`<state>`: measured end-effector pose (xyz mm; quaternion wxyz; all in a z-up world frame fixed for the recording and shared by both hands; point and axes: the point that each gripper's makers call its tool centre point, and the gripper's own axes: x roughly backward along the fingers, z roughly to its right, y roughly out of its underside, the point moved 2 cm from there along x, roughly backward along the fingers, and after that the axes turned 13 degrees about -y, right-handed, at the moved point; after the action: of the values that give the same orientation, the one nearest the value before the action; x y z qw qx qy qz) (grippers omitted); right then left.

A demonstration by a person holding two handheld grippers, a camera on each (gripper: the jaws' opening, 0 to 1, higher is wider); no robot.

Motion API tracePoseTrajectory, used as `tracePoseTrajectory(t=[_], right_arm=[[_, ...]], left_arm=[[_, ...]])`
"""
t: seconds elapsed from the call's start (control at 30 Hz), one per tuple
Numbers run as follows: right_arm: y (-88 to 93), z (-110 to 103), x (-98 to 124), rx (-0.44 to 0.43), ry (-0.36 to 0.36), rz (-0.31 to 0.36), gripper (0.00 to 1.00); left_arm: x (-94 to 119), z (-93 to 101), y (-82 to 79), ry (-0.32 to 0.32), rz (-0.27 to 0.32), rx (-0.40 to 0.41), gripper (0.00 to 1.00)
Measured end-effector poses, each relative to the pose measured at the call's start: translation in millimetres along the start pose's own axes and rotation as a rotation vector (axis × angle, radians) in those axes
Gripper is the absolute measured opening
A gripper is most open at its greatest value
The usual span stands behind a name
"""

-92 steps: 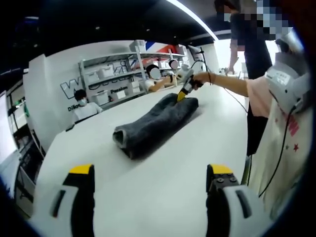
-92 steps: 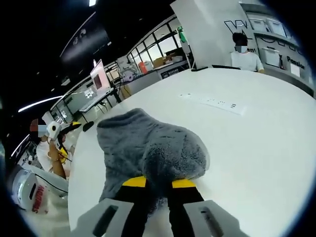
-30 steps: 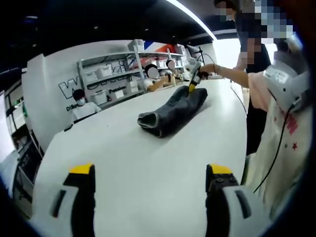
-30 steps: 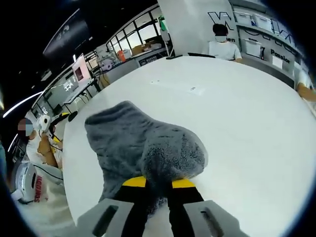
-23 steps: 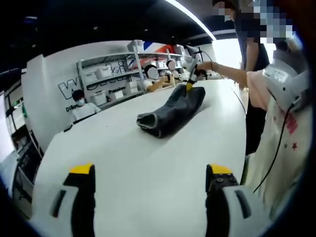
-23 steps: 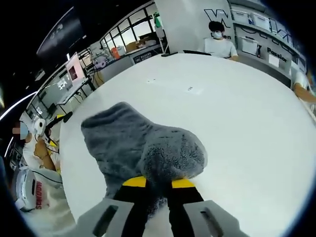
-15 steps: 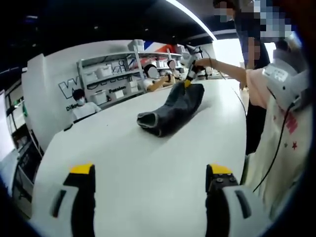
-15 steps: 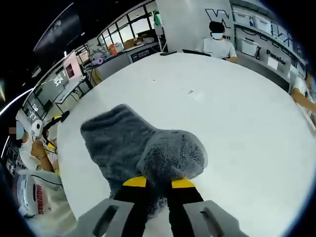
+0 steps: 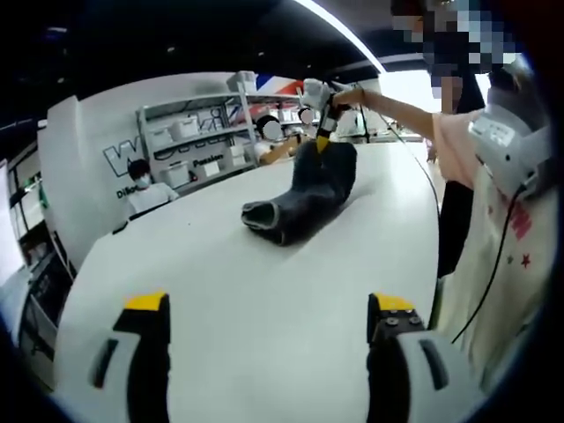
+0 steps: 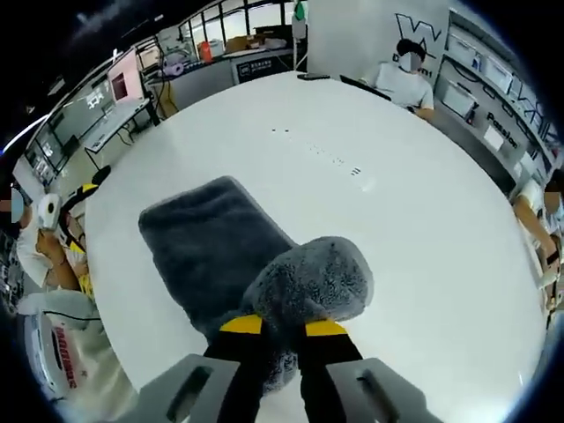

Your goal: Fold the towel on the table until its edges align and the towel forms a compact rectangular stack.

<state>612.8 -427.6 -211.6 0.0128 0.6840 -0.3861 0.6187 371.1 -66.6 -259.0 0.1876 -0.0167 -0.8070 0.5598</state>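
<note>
Nearest in the left gripper view, the left tool (image 9: 266, 310) stands with its two yellow-tipped jaws wide apart and nothing between them, above bare white desk (image 9: 247, 291). Farther along the desk lies the grey towel (image 9: 302, 194), a long bundle whose near end rests on the surface while its far end is lifted. At that raised end the right tool (image 9: 322, 141) pinches the cloth, held by a person's outstretched arm (image 9: 397, 104) coming in from the right. Close on the right edge hangs the person's pale shirt (image 9: 493, 256) with a dark cable across it. Beyond the desk, seated people are at its far side in front of white shelves (image 9: 198, 132) with boxes.

From the right gripper view, the right tool (image 10: 275, 328) has its yellow-tipped jaws closed close together on a fluffy bunch of the towel (image 10: 308, 284) right at the tips. Past that bunch, the rest of the towel spreads flatter on the desk (image 10: 397, 247), stretching away toward the left. Near the left edge, a person's hand and light sleeve (image 10: 53, 256) sit beside the desk rim. A seated person (image 10: 404, 79) is at the far side, with screens and windows beyond.
</note>
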Motion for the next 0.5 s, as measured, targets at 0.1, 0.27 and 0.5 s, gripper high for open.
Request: tracePoseTrajectory(t=[0.1,0.27,0.5], right_arm=[[-11.8,-2.7,-1.7,0.012,0.006,-0.013,0.13],[-28.1,-12.8,-7.1,0.040,0.004,-0.040,0.13],[-52.2,-25.1,-13.4,0.078,-0.002,-0.053,0.13]], left_arm=[[2.0,-1.6,1.5,-0.005,-0.003,0.002,0.97],[4.0,-2.6,2.3,-0.010,-0.001,0.004,0.97],[6.4,-2.2,5.6,-0.013,-0.003,0.012,0.97]])
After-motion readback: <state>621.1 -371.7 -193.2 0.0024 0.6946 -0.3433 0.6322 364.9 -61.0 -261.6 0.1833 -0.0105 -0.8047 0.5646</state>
